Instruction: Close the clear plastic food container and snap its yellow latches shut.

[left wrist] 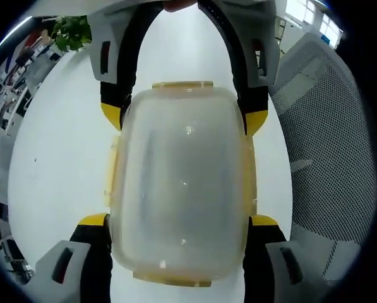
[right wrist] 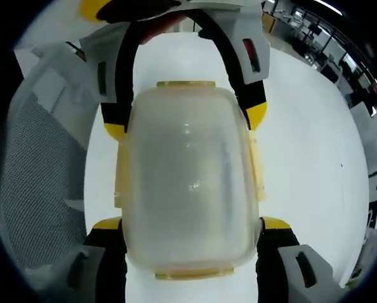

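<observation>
Clamped with the left gripper [left wrist: 179,221] across the near end of the clear plastic food container [left wrist: 182,183], yellow-tipped jaws pressed against its two long sides. Clamped the same way with the right gripper [right wrist: 189,224] on the opposite end, so gripped from both ends at once, each claw facing the other. Beneath all this, a broad white table [left wrist: 62,158]; beside it, a grey mesh chair [left wrist: 327,158]. Between the four jaw tips, over the table and squarely in the middle of both views, sits the container itself, cloudy-walled and apparently empty, though hard to tell through the haze. Lid [right wrist: 188,101] seemingly seated flat on the body, with no gap visible along the rim. Far off by the table's edge, a small potted plant [left wrist: 71,31]. Smallest of all, the yellow latches: one at the far end [left wrist: 182,84], one along a long side [left wrist: 112,170], another at the near end in the right gripper view [right wrist: 194,274]. Impossible to say whether any is snapped home; the side one seems to stand slightly proud. Judged as past the closing step and into latching. Next, probably: release one claw while steadying with the other, then press a jaw tip squarely onto each latch in turn, firmly enough to click without skidding the container across the smooth table.
</observation>
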Tool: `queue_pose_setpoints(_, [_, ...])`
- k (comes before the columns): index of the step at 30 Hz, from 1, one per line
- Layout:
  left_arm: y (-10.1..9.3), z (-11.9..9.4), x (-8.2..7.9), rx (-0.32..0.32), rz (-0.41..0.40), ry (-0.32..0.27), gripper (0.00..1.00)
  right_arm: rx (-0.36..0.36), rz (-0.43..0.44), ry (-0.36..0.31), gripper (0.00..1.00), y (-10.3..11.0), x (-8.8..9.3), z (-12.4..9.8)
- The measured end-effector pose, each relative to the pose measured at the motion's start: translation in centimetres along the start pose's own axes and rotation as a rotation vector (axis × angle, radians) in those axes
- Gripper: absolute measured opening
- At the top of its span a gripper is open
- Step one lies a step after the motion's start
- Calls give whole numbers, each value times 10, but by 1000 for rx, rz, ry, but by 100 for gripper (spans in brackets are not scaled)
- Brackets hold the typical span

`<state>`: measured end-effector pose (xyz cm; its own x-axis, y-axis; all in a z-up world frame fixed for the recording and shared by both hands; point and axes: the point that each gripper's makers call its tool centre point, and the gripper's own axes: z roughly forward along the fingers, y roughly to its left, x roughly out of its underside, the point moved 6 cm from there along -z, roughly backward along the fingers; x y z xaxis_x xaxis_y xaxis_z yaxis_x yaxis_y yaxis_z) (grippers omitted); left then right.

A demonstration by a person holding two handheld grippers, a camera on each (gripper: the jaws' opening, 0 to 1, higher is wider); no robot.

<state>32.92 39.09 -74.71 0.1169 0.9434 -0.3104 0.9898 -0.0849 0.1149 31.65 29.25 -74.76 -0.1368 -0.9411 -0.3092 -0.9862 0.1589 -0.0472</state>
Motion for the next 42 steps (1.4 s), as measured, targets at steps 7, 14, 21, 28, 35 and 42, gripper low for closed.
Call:
queue_pose_setpoints(7, [0,-5,20,17,13,9,87,7,15,-7,86,3,-19,7])
queue_pose_setpoints(14, [0,-9,34,21,2,28,88,14,14,-28,86,4,-33,12])
queue_pose_setpoints(21, [0,-11,38,16,-34,-15,88,2,-15,2,86,2,-37,13])
queue_pose_setpoints(28, [0,-10,41,21,-45,-20,89,-2,-18,5,86,0,-40,15])
queue_pose_setpoints(35, [2,-12,48,25,-33,-20,89,11,3,-1,87,0,-47,17])
queue_pose_setpoints(42, [3,-11,46,25,-41,-5,89,14,2,-19,87,0,-46,17])
